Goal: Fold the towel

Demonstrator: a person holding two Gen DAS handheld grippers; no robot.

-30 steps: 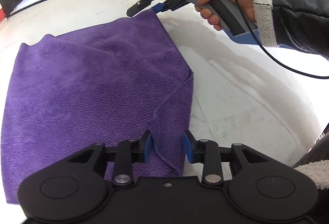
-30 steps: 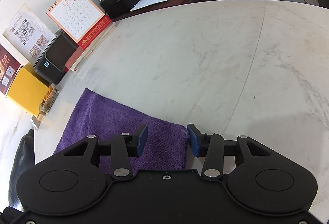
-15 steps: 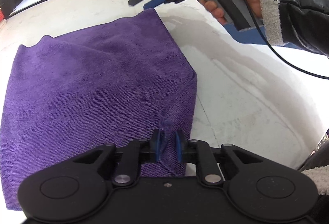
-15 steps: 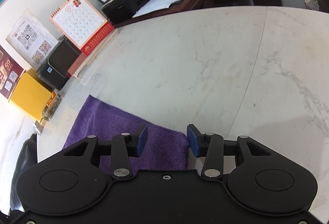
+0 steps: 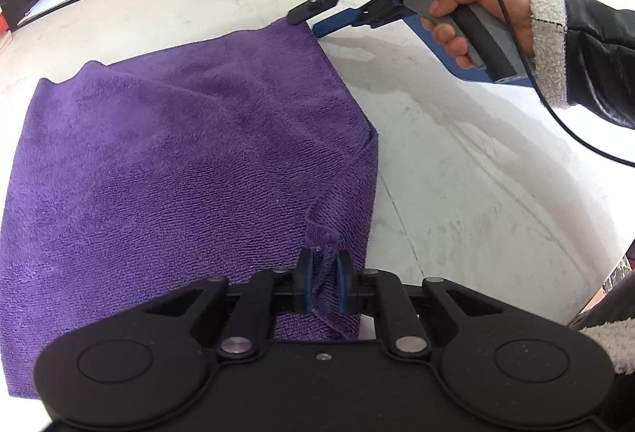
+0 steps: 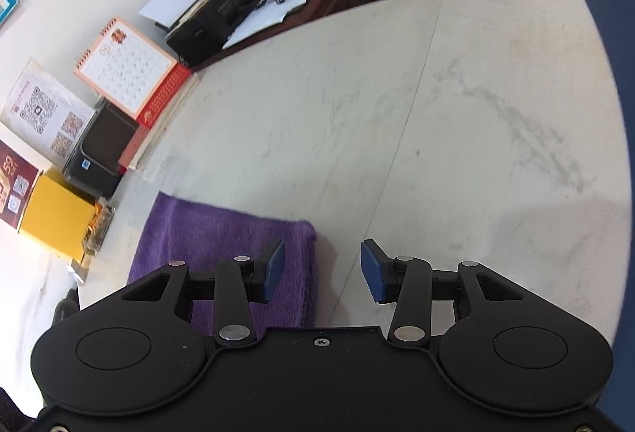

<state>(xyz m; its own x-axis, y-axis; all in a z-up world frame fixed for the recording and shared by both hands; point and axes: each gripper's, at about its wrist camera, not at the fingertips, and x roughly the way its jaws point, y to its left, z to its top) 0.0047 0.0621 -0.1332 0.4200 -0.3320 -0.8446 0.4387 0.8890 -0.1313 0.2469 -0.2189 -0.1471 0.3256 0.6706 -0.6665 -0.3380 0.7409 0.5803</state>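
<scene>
The left gripper (image 5: 323, 281) is pinching a raised fold at the near right corner of the purple towel (image 5: 178, 162); its jaws have just been closing, and the blue pads (image 5: 304, 279) are pressing the cloth between them. The towel is lying spread on the white marble table (image 5: 456, 154), its right edge curling up toward that grip. At the towel's far right corner, the right gripper (image 6: 322, 269) is hovering with its jaws apart and nothing between them, its left pad (image 6: 274, 265) over the cloth and its right pad over bare table. A hand (image 5: 476, 11) in a dark, fleece-cuffed sleeve (image 5: 587, 51) is holding it. Beyond the table, a desk calendar (image 6: 127, 71) is leaning against the wall beside a yellow box (image 6: 59, 221).
</scene>
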